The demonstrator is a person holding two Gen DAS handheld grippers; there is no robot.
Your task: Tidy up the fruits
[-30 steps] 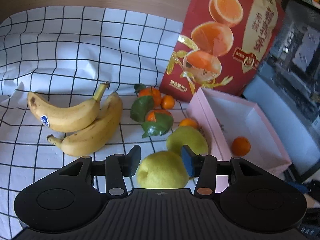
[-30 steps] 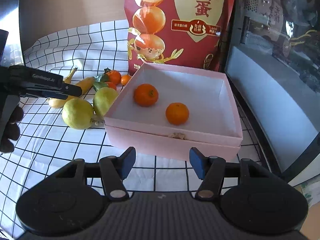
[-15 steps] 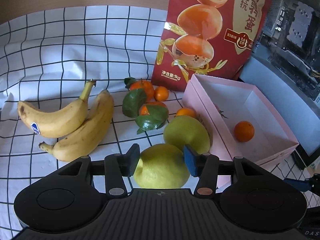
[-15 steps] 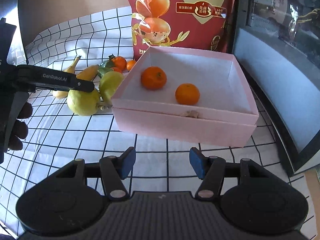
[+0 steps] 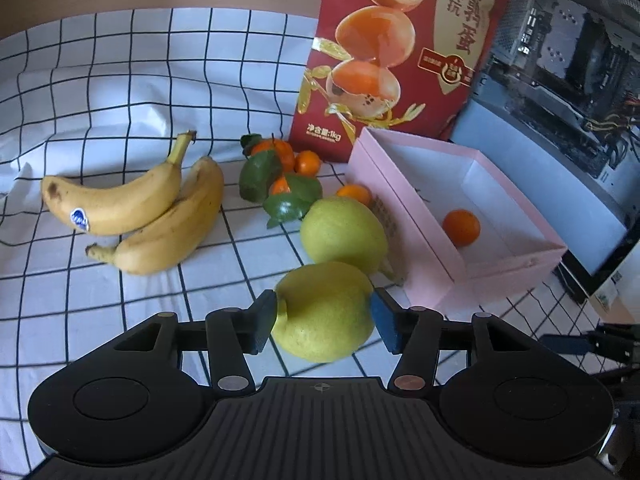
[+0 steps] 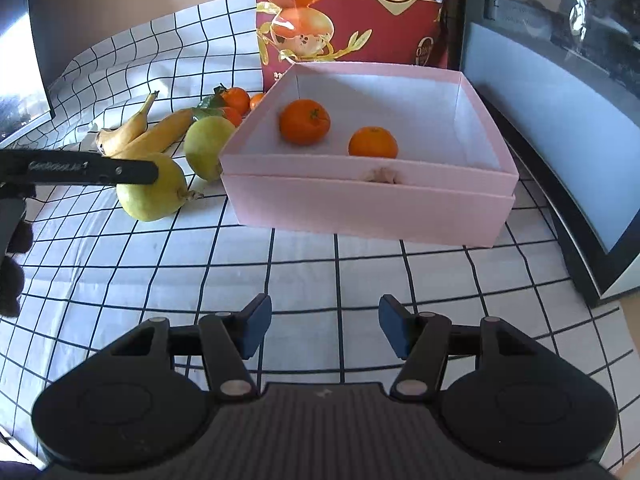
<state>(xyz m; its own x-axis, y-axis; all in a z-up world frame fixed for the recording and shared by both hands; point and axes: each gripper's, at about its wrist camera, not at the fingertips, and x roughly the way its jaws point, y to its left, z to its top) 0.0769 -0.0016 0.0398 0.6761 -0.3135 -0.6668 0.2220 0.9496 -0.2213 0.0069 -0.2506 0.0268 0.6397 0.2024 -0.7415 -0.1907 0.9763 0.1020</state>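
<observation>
A yellow-green pear (image 5: 324,312) lies on the checked cloth between the jaws of my left gripper (image 5: 323,308). The jaws are opening and their blue pads stand at the pear's two sides. From the right wrist view one left finger (image 6: 100,168) crosses that pear (image 6: 152,196). A second pear (image 5: 342,234) rests just beyond it against the pink box (image 5: 404,216). The box holds two tangerines (image 6: 304,122) (image 6: 373,142). My right gripper (image 6: 325,320) is open over bare cloth in front of the box, holding nothing.
Two bananas (image 5: 132,208) lie to the left, and leafy tangerines (image 5: 280,184) sit behind the pears. A red printed bag (image 5: 400,52) stands behind the box. A dark computer case (image 5: 560,60) blocks the right side. A person's fingers (image 6: 12,272) show at the left edge.
The left jaws have widened around the near pear, and the left gripper has swung rightward and sunk a little. The right gripper has dropped lower over the cloth.
</observation>
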